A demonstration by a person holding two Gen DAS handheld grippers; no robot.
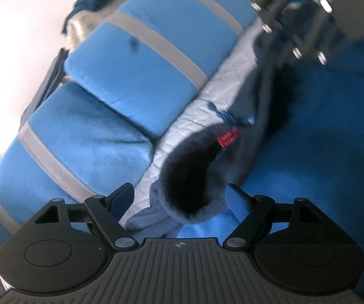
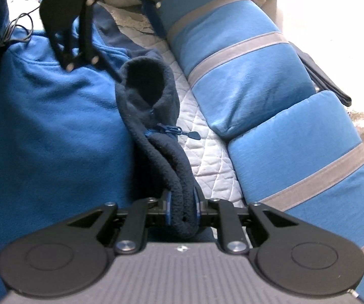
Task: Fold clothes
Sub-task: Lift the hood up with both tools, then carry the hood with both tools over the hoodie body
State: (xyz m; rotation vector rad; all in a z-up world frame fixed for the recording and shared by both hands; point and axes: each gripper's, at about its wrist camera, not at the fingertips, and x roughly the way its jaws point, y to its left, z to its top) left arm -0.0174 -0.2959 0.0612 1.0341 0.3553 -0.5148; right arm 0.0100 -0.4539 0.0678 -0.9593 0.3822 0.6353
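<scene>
I see a dark navy fleece collar (image 2: 156,126) with a blue zipper pull (image 2: 193,134), bunched into a thick roll running straight away from my right gripper (image 2: 182,209), which pinches its near end. My left gripper (image 1: 180,195) tilts downward, fingers spread around the collar's open mouth without pressing.

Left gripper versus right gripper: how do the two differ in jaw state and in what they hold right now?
The left gripper stands wide open with its pads clear of cloth; the right gripper is shut.
The right one pinches the rolled edge of the dark navy fleece garment; the left one holds nothing, the fleece opening merely lying between its fingers.
Both are black two-finger tools with blue pads, aimed over the same fleece beside the blue striped cushions.
</scene>
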